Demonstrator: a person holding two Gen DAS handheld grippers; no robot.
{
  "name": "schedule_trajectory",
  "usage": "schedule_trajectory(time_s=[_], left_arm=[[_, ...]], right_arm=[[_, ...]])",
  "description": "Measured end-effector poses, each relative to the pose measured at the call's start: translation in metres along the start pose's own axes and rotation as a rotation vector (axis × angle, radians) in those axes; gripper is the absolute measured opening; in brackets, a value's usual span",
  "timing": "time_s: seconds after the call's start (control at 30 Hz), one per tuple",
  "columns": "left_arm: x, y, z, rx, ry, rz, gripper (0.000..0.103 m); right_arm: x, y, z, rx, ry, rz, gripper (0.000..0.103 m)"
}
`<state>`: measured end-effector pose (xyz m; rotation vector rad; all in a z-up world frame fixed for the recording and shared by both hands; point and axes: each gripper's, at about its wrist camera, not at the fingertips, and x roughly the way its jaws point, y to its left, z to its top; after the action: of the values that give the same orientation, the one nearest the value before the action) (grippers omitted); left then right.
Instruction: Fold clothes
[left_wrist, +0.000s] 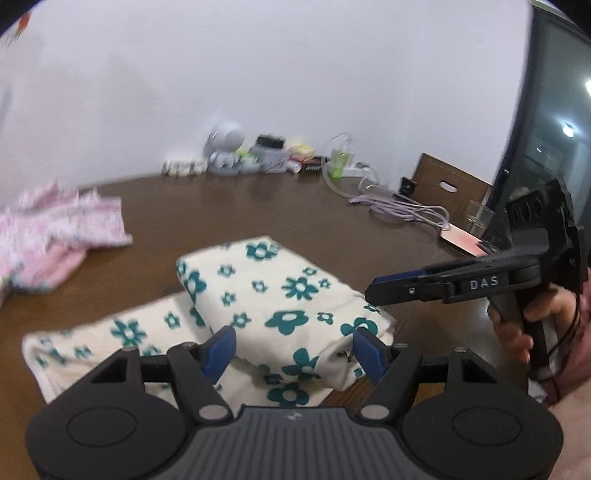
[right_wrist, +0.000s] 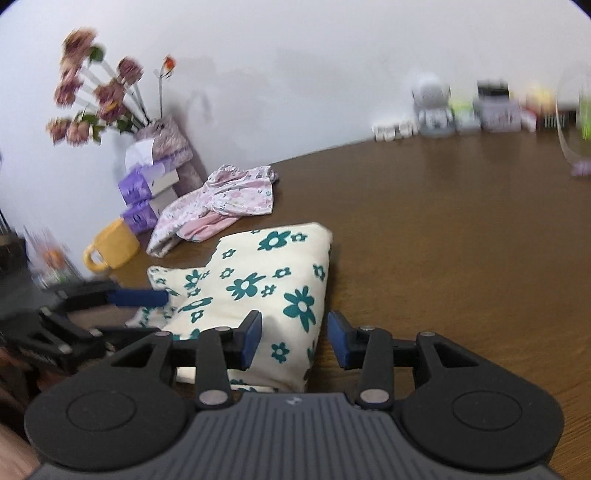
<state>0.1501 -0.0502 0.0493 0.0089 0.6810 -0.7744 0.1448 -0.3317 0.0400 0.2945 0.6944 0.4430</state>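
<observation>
The left gripper (left_wrist: 293, 349) is hovering with jaws spread and empty above the folded floral cloth (left_wrist: 280, 295), which is lying on the brown table (left_wrist: 258, 206). The right gripper (right_wrist: 294, 339) is also gaping, gripping nothing, apparently letting the fold settle. Its side is showing "DAS". A pink garment (right_wrist: 221, 203) is waiting nearby.
</observation>
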Motion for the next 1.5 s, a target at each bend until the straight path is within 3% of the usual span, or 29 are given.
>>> schedule_trajectory(time_s=[0.13, 0.3, 0.57, 0.63, 0.77, 0.83, 0.93, 1.03, 1.27, 1.4, 1.5], left_arm=[[0.017, 0.004, -0.01, -0.08, 0.051, 0.016, 0.06], [0.006, 0.001, -0.01, -0.125, -0.029, 0.071, 0.06], [0.018, -0.007, -0.01, -0.053, -0.013, 0.101, 0.053], [0.014, -0.005, -0.01, -0.068, -0.026, 0.095, 0.054], [0.005, 0.004, -0.004, -0.138, -0.078, 0.117, 0.068], [0.009, 0.009, 0.001, -0.179, -0.086, 0.124, 0.068], [0.024, 0.013, 0.006, -0.234, -0.059, 0.128, 0.06], [0.031, 0.011, 0.005, -0.226, -0.05, 0.126, 0.051], [0.027, 0.031, 0.01, -0.322, -0.087, 0.162, 0.057], [0.039, 0.037, 0.01, -0.388, -0.053, 0.108, 0.047], [0.038, 0.04, 0.011, -0.415, -0.064, 0.092, 0.047]], right_arm=[[0.015, -0.011, -0.008, 0.085, 0.026, 0.073, 0.037], [0.014, -0.017, -0.011, 0.114, 0.002, 0.103, 0.037], [0.02, -0.018, -0.016, 0.149, -0.002, 0.104, 0.032], [0.018, -0.018, -0.015, 0.144, -0.001, 0.111, 0.037], [0.012, -0.03, -0.003, 0.184, -0.027, 0.123, 0.036], [0.019, -0.032, 0.007, 0.19, -0.022, 0.111, 0.037], [0.035, -0.032, 0.021, 0.189, 0.005, 0.093, 0.037], [0.051, -0.026, 0.02, 0.185, 0.039, 0.083, 0.034], [0.047, -0.03, 0.025, 0.193, 0.012, 0.087, 0.034], [0.057, -0.034, 0.036, 0.215, 0.013, 0.071, 0.034], [0.069, -0.028, 0.033, 0.198, 0.049, 0.079, 0.025]])
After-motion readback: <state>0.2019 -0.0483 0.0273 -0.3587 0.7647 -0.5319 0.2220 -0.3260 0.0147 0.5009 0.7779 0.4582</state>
